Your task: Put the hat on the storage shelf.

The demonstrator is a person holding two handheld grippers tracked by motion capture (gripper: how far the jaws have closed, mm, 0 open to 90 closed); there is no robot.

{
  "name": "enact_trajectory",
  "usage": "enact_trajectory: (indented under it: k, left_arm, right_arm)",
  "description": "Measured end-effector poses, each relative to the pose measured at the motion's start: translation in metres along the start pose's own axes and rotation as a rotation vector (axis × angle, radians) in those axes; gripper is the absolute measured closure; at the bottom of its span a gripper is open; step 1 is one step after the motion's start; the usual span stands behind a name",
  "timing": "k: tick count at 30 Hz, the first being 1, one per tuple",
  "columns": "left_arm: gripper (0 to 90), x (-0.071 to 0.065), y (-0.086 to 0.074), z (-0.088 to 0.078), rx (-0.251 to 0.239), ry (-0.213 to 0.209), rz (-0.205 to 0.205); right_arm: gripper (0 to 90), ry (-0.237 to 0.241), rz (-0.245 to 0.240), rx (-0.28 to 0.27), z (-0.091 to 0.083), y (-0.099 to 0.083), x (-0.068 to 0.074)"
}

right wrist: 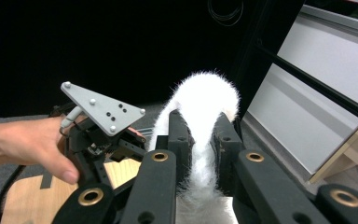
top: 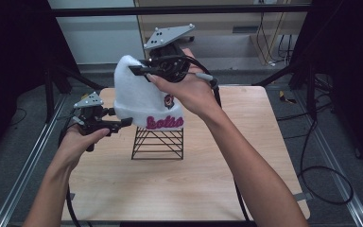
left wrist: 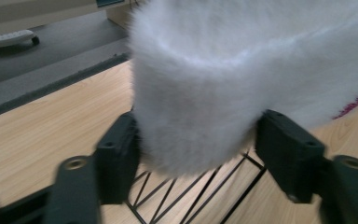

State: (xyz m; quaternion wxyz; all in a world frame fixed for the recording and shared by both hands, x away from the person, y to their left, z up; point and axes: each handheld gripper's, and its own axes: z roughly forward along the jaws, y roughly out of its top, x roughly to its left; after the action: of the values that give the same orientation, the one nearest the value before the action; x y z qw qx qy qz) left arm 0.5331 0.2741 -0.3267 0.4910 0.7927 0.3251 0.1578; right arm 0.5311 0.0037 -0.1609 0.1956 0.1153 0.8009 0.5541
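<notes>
A fluffy white beanie (top: 142,97) with pink cuff lettering sits over a black wire stand (top: 158,143) mid-bench. The right tool (top: 139,71) pinches its crown shut; the left tool (top: 125,123), jaws half-open, brackets its cuff's left edge without clearly pressing.

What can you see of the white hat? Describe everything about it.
The white hat is a fuzzy, fleecy beanie with a folded cuff bearing pink lettering and a small dark badge. It sits upright over a black wire stand on the wooden table. The right gripper pinches its crown; the left gripper brackets its cuff edge.
</notes>
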Motion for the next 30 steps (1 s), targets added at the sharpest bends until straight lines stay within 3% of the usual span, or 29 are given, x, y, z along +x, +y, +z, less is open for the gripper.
enact_trajectory:
  k: [1,3,4,7,16,23,30]
  left_arm:
    - [47.0,0.001,0.000,0.000,0.001,0.003,0.010]
    - [51.7,0.001,0.001,0.000,0.003,0.002,0.015]
    - [64.1,-0.001,0.002,0.001,-0.006,-0.001,0.027]
    - [72.3,-0.004,0.003,0.001,-0.006,0.022,0.042]
    - [74.0,-0.013,0.006,-0.009,-0.029,0.119,0.052]
    - [74.0,-0.018,0.006,-0.014,-0.019,0.112,0.053]
    - [73.9,-0.022,0.005,-0.010,-0.011,0.121,0.065]
  right_arm:
    - [81.7,0.000,0.000,0.000,0.001,-0.001,0.000]
    - [81.7,0.002,-0.001,0.000,0.001,-0.001,0.000]
    - [81.6,0.001,0.000,-0.001,0.001,-0.001,-0.001]
    - [81.7,-0.003,0.001,0.000,-0.001,-0.002,-0.003]
    - [81.5,-0.038,0.016,0.011,-0.007,-0.007,-0.016]
    - [81.5,-0.060,0.049,0.022,-0.006,-0.018,-0.029]
    - [81.5,-0.060,0.057,0.028,-0.005,-0.025,-0.030]
